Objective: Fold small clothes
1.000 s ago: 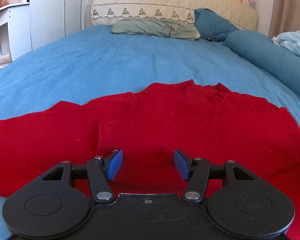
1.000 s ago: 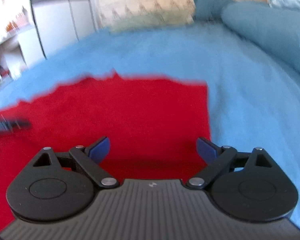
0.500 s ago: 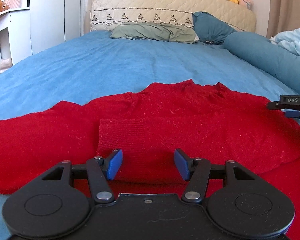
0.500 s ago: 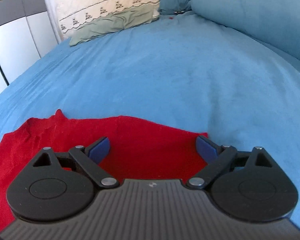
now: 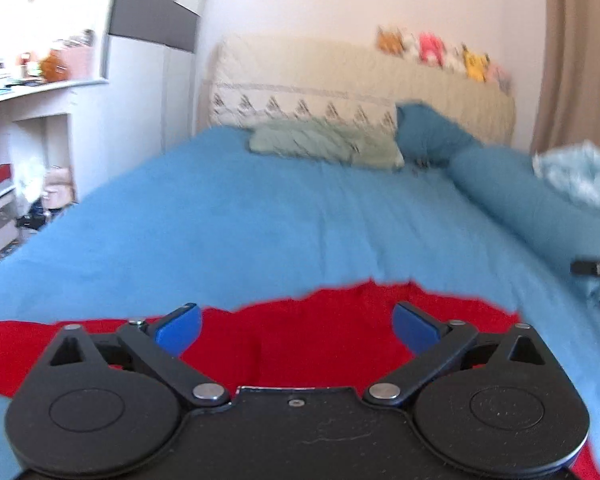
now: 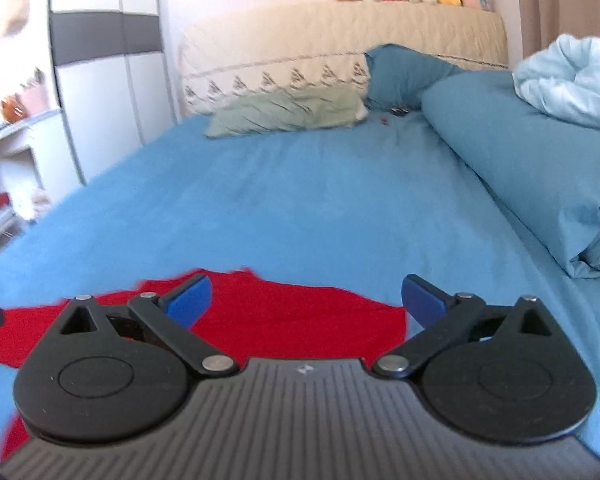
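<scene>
We see the red knitted sweater (image 5: pixel 320 340) lying flat on the blue bedsheet (image 5: pixel 240 220), one fold showing and more left, we judge. The left gripper (image 5: pixel 296 326) has just spread its fingers, nothing between them; the right gripper (image 6: pixel 306 298) gapes empty too.

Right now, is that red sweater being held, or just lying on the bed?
Lying loose. The sweater rests flat on the bed; both tools, left and right, are open above it.
</scene>
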A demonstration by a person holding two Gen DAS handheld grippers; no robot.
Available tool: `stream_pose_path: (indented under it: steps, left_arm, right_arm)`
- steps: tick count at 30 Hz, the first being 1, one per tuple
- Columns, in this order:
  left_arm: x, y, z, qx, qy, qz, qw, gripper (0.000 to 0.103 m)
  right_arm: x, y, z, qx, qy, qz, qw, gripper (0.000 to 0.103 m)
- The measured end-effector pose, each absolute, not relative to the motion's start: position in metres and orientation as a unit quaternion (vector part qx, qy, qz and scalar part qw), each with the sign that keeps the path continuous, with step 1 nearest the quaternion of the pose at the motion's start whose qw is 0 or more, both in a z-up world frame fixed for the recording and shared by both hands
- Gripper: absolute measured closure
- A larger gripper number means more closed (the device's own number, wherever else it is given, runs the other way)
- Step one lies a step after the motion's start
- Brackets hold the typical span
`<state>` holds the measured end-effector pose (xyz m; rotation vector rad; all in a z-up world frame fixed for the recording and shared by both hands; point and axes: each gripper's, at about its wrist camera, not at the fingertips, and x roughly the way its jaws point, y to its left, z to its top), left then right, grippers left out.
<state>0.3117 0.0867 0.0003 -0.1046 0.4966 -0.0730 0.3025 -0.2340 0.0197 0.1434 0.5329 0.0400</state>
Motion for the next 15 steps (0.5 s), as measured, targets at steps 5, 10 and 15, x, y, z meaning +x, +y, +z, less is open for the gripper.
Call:
stream_pose_path:
  steps: [5,10,15]
  left_arm:
    - [0.277,0.144,0.033,-0.103,0.234,-0.008,0.967,0.000]
    - [0.254,0.214,0.035,-0.151,0.238,0.052,0.958,0.000]
    - [0.238,0.291,0.005,-0.194,0.251,0.112,0.942,0.002]
  right_arm:
    - [0.259,-0.174,0.052,0.073,0.270,0.045,0.959,0.000]
    - [0.253,-0.093,0.049,0.062,0.290,0.094,0.950,0.000]
    - [0.255,-0.026,0.026,0.072,0.316,0.133,0.937,0.000]
